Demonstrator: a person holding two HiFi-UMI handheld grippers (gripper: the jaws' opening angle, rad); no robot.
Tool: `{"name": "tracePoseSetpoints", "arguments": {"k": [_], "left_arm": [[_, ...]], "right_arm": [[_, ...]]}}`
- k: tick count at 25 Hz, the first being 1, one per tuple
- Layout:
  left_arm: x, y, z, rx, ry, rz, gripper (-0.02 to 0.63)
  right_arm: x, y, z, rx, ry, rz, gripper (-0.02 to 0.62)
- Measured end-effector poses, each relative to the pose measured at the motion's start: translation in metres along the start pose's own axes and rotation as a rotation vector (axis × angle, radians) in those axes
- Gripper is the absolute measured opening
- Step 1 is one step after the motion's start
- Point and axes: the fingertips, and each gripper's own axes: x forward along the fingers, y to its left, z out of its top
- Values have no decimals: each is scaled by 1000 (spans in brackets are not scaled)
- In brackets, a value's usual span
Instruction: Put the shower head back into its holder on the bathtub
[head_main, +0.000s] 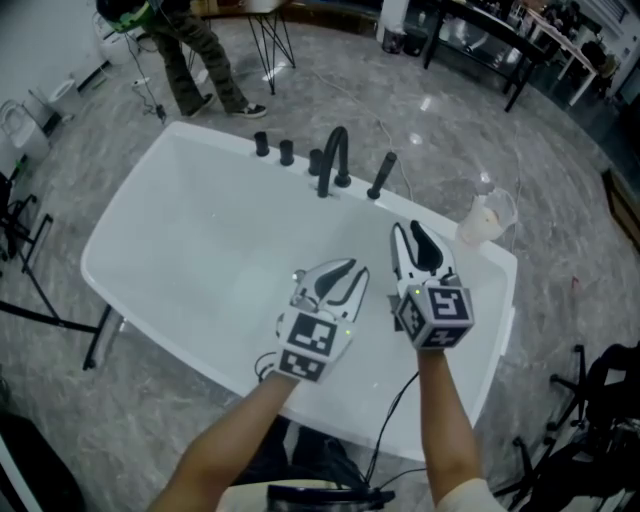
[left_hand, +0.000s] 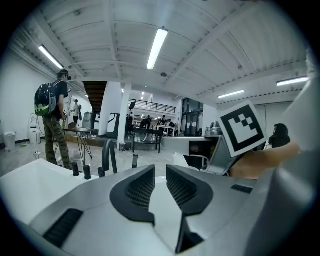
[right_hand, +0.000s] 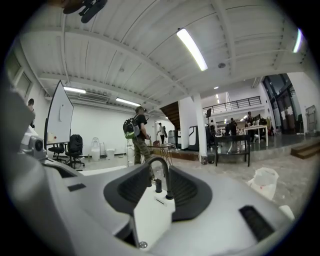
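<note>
Hovering over the white bathtub (head_main: 180, 240), both of my claws are empty. My left claw (head_main: 350, 272) hangs above the tub's near half, around the middle. Its two black ribbed pads stand apart by only a narrow gap, and nothing sits between them or touches them. My right claw (head_main: 412, 232) hangs above the tub's right end, just inside its far rim. Its jaws stand about half open, wider than the left pair, and they too grip nothing; only the tub's far rim shows through the gap.

The shower head (head_main: 383, 175), a slim black wand, stands on the tub's far rim toward the right end, well apart from both claws. Its long axis runs close to upright, with the lower end meeting the rim and the upper end tipped slightly toward the tub's right end. The holder itself is too small for me to make out.

An arched black tap (head_main: 333, 160) rises from the middle of that same far rim, with short black knobs (head_main: 262, 144) further toward the tub's left end. A pale translucent bag (head_main: 487, 215) sits on the floor just beyond the tub's right end. A person in camouflage trousers (head_main: 195, 50) stands on the floor beyond the tub's far left corner.
</note>
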Motion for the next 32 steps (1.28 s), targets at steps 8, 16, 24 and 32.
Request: {"name": "tracePoseSetpoints", "arguments": {"k": [8, 16, 24, 32], "left_arm": [[-60, -52, 20, -16, -20, 42, 83], [-119, -79, 28, -1, -44, 55, 83], [-198, -73, 13, -8, -33, 12, 83], [-289, -61, -4, 7, -30, -79, 35]], "right_arm": [[-90, 37, 28, 9, -33, 29, 110], [-160, 85, 32, 15, -35, 46, 98], [-208, 152, 32, 53, -67, -37, 12], [-252, 244, 30, 78, -94, -86, 8]]}}
